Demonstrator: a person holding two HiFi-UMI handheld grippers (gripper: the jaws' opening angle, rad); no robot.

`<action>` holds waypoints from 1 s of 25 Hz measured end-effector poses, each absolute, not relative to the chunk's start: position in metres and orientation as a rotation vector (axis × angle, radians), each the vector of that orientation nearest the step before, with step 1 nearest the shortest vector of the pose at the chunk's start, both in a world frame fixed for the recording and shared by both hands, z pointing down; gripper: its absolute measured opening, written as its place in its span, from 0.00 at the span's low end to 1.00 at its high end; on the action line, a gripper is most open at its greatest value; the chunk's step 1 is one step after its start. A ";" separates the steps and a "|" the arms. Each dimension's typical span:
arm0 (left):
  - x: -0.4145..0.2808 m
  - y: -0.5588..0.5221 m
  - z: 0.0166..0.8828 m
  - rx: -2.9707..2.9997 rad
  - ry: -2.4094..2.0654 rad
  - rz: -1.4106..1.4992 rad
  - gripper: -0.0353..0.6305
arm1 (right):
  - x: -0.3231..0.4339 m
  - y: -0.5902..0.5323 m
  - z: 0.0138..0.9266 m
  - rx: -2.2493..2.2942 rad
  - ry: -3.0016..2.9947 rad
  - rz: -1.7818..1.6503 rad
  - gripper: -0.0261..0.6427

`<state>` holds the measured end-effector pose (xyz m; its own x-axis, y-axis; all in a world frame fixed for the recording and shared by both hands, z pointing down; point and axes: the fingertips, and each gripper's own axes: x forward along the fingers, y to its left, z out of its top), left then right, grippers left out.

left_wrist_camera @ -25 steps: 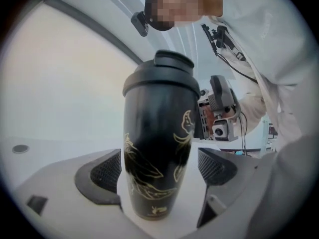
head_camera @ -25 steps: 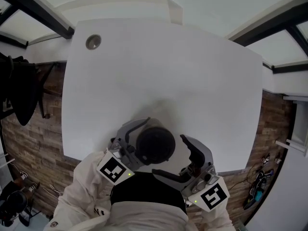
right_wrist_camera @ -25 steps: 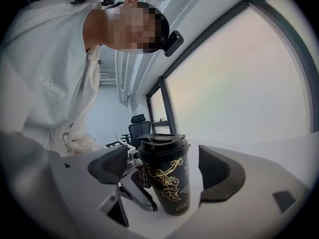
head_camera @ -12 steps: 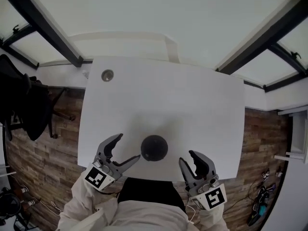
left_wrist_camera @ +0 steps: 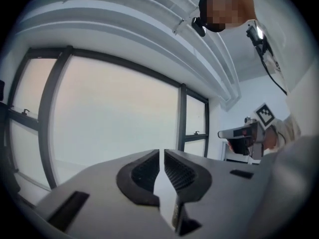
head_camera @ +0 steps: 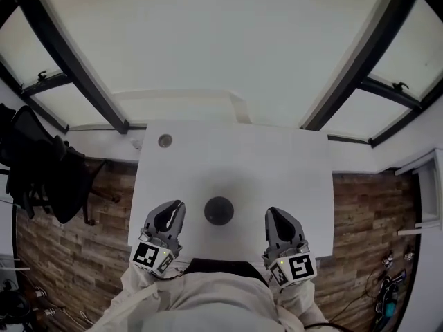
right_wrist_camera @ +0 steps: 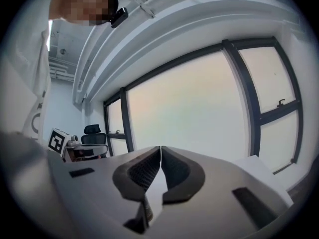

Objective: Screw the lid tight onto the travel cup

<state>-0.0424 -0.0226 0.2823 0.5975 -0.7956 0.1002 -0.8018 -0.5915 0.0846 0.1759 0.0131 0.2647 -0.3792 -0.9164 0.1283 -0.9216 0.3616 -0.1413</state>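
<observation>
A white counter [head_camera: 291,178] filled the middle of the head view, bare but for a round grommet [head_camera: 165,140] near its far left corner. Brown wood-plank floor [head_camera: 62,254] showed off both side edges. A black office chair [head_camera: 41,164] stood past the left edge. Beyond the far edge ran a white sill, and above it big windows [head_camera: 208,40] with dark frames, glowing pale.

On to the tongs. The left tongs [head_camera: 176,207] hung over the near edge towards the left corner, white sleeve [head_camera: 131,296] behind. In the left gripper view the left tongs [left_wrist_camera: 162,154] had just been closing. Their ribbed pads were drawn in to a thin slit with nothing between them, only window beyond. The right tongs [head_camera: 272,214] hung over the near edge towards the right corner. In the right gripper view the right tongs [right_wrist_camera: 160,149] had just snapped closed too, pad against pad, clenched on nothing. Both pointed out at the windows, roughly level, and touched neither cup nor counter.

And the travel cup [head_camera: 219,211]? It stood upright on the counter, just inside the near edge at its middle. It sat between the two tongs and apart from both. From above only its dark round top showed, so what was inside could not be told.
</observation>
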 end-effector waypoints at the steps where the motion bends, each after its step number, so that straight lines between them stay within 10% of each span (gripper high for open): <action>1: -0.044 -0.021 0.282 2.683 -1.388 0.079 0.09 | 0.179 0.015 0.263 1.751 -2.552 0.293 0.08; 25: -0.091 0.053 0.283 2.760 -1.455 0.200 0.06 | 0.110 0.094 0.267 1.955 -2.383 0.334 0.07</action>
